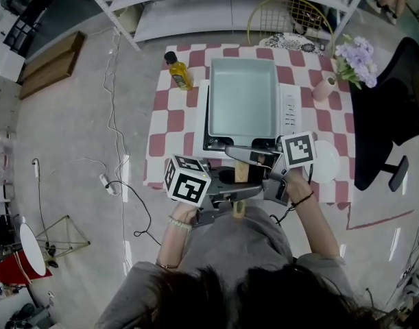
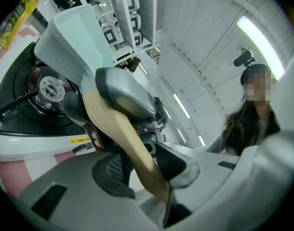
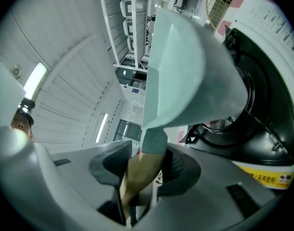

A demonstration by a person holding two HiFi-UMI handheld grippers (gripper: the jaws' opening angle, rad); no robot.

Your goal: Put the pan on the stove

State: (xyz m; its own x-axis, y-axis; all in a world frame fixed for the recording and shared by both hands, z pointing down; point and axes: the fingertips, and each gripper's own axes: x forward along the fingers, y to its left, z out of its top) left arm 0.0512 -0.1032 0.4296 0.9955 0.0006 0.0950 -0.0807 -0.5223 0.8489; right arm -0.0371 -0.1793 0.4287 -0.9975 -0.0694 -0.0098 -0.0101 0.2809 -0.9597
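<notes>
With the left gripper [image 1: 231, 196], clenching the outer end of the wooden handle [image 1: 241, 175] of the pan [image 1: 242, 91], jaws part-way apart and both dark pads pressing the wood from either side. With the right gripper [image 1: 254, 157], grasping the same handle further in, just behind the grey-green collar [image 3: 154, 139] joining it to the pan's body, pads again squeezing it from both sides. Reaching in from opposite flanks: left gripper nearer the person's body, right gripper nearer the pan, each one's jaws crossing the handle's line.

Holding the pan, pale green and rectangular, over the white stove [image 1: 289, 112], covering most of its top. Running the handle back off the stove's near edge toward the person, so placing the pan's body just beyond both grippers and the handle alone between their jaws. Showing, in the left gripper view, the burner [image 2: 50, 87] below the pan's near end; showing, in the right gripper view, a slit of light between the pan's underside and the stove's black top. Not making clear in any view whether the base is touching the pan supports.

Sharing the red-and-white checked cloth [image 1: 169, 125] with an oil bottle [image 1: 178, 70] standing at the stove's far left corner, a pink vase [image 1: 324, 88] of purple flowers off the far right corner, and a white dish [image 1: 327, 164] lying just right of the stove's near end, beside the right gripper.
</notes>
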